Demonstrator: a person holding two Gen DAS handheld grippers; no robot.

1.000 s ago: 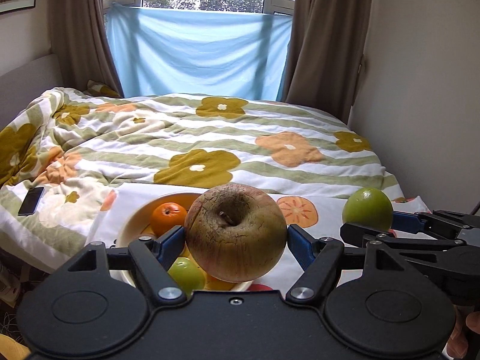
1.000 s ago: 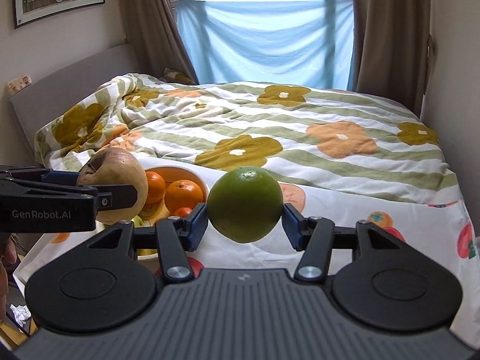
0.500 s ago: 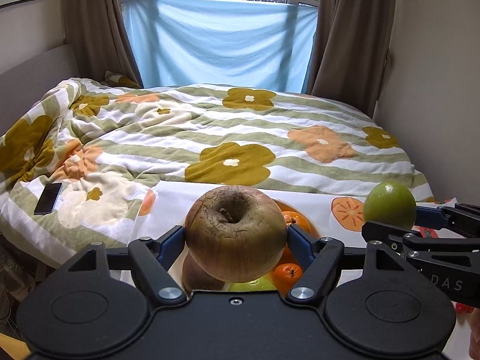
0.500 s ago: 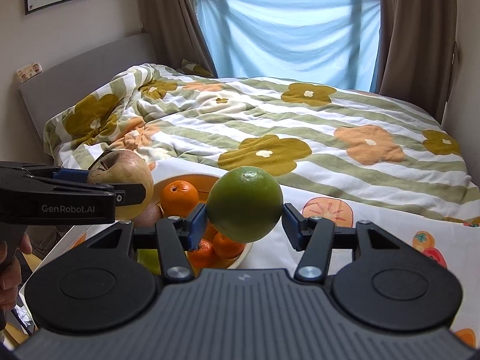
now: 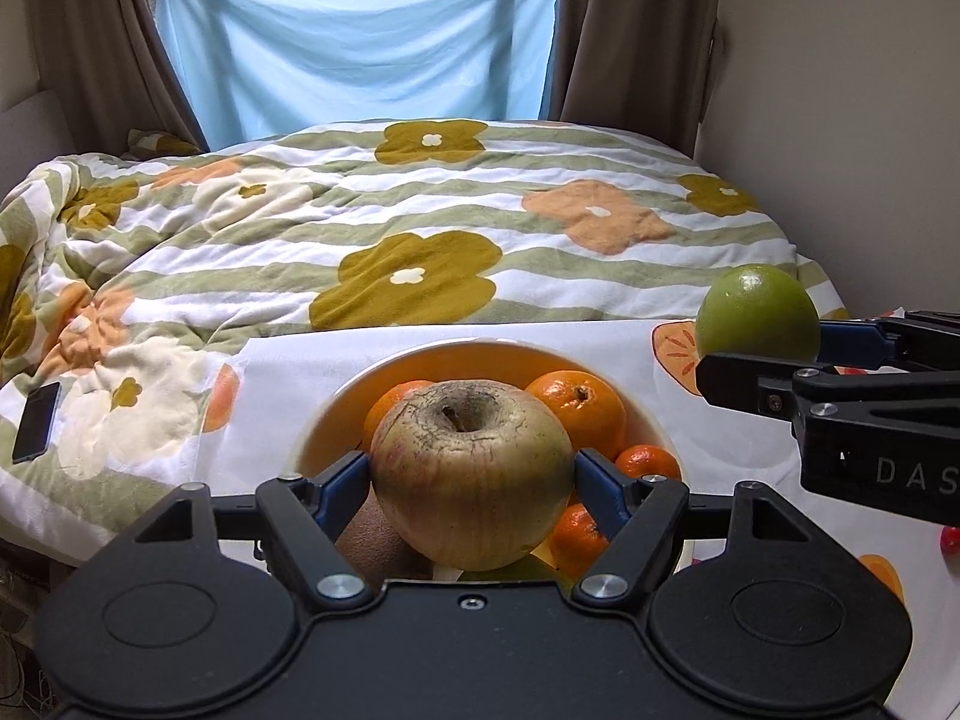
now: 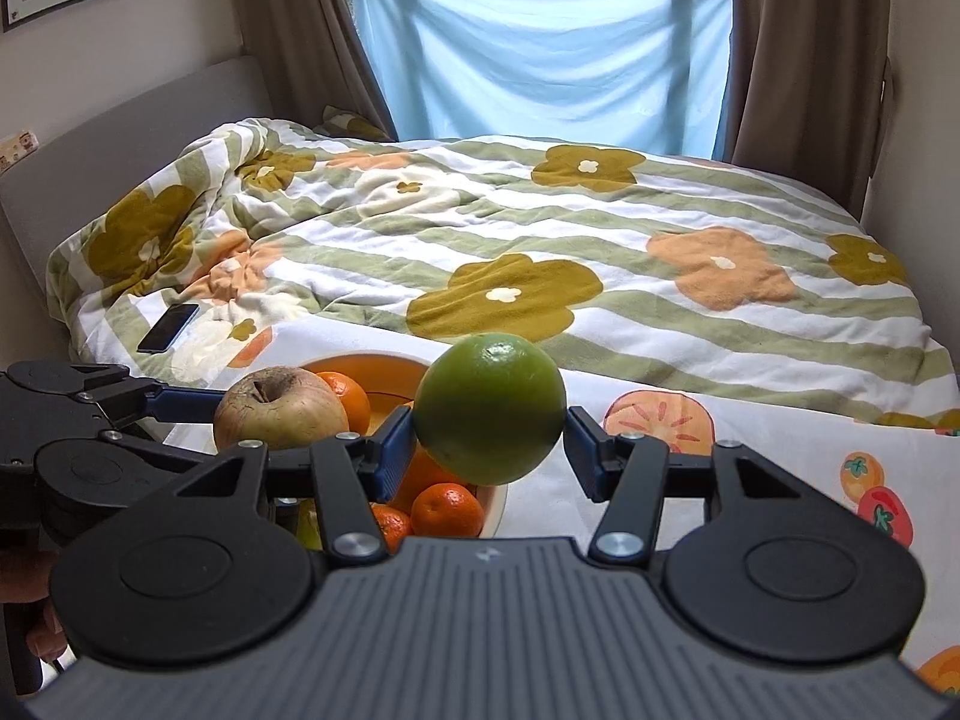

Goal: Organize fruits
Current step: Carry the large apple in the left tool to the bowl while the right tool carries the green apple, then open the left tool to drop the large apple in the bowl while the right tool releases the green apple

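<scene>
Left gripper (image 5: 472, 474): blue pads pinch a large, wrinkled brown-yellow apple (image 5: 472, 471) by its two sides, stem pit facing up. The apple hangs directly over a round white bowl with an orange inside (image 5: 651, 420) — in the bowl lie several oranges (image 5: 577, 405), small tangerines, a brown kiwi-like fruit and something green, partly hidden by the apple.

Right gripper (image 6: 489, 441): pads clamp a smooth round green fruit (image 6: 489, 408), held above the bowl's right rim in the right wrist view. The left gripper and its apple sit just to its left, the two fruits close but apart.

The bowl stands on a white cloth printed with fruit (image 6: 660, 414), which meets a striped quilt with large flowers (image 6: 510, 276) — a dark phone (image 6: 168, 327) lies on the quilt's left side. Behind hang a pale blue sheet across the window (image 6: 540, 54) and brown curtains.
</scene>
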